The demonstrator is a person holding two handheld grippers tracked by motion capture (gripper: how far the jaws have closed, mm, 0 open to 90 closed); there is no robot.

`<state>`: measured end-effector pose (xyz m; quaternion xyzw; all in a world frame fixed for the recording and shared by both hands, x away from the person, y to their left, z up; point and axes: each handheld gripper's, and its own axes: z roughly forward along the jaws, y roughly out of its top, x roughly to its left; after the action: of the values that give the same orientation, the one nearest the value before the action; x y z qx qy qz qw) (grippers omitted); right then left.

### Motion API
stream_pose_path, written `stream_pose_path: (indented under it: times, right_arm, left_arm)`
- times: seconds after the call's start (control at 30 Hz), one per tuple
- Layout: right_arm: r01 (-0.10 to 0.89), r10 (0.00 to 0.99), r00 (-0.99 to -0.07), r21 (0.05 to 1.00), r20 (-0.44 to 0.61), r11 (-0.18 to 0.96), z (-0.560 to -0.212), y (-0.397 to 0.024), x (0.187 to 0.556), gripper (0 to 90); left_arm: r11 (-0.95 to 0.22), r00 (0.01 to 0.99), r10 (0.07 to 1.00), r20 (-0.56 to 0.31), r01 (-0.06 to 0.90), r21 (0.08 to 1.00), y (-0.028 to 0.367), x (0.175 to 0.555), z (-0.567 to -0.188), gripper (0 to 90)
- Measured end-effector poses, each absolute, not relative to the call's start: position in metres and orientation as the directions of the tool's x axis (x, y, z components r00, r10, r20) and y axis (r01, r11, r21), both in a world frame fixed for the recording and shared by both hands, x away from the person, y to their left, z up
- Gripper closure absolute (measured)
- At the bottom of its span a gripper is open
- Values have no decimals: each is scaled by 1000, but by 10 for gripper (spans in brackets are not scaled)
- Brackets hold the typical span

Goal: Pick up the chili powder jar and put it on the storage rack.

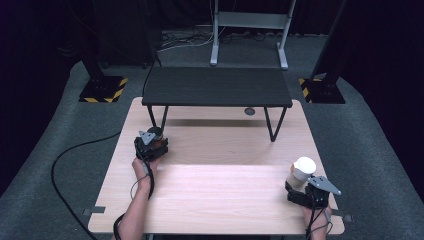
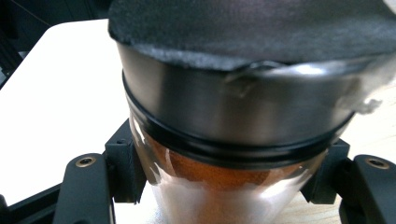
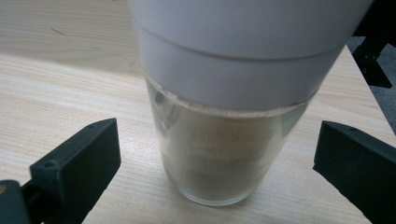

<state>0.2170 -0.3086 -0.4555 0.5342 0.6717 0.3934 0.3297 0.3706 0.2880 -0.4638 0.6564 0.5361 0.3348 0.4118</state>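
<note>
Two jars: left gripper (image 1: 151, 141) clamps the black-lidded jar (image 2: 224, 140); white-capped jar (image 3: 229, 140) stands between the right gripper's (image 1: 300, 187) spread jaws.

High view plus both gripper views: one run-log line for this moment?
left gripper: shut on dark-lidded jar | right gripper: open around white-lidded jar | table: both jars upright
</note>
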Motion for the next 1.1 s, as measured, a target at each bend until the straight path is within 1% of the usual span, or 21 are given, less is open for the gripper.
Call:
stream_pose_path:
  times: [0.73,0.87,1.1]
  right_arm:
    - [459,976,-217,882,-5,107,-456,-312,217,0]
    - [458,976,-220,883,-1,104,-456,-313,217,0]
    - [457,975,-224,884,3,102,-456,-314,217,0]
  left_arm:
    - [-89,208,978,-3,432,897,290,370,-462,317]
    - [-88,208,978,-1,416,905,291,366,-463,317]
    - [-116,235,972,19,406,907,291,365,-462,317]
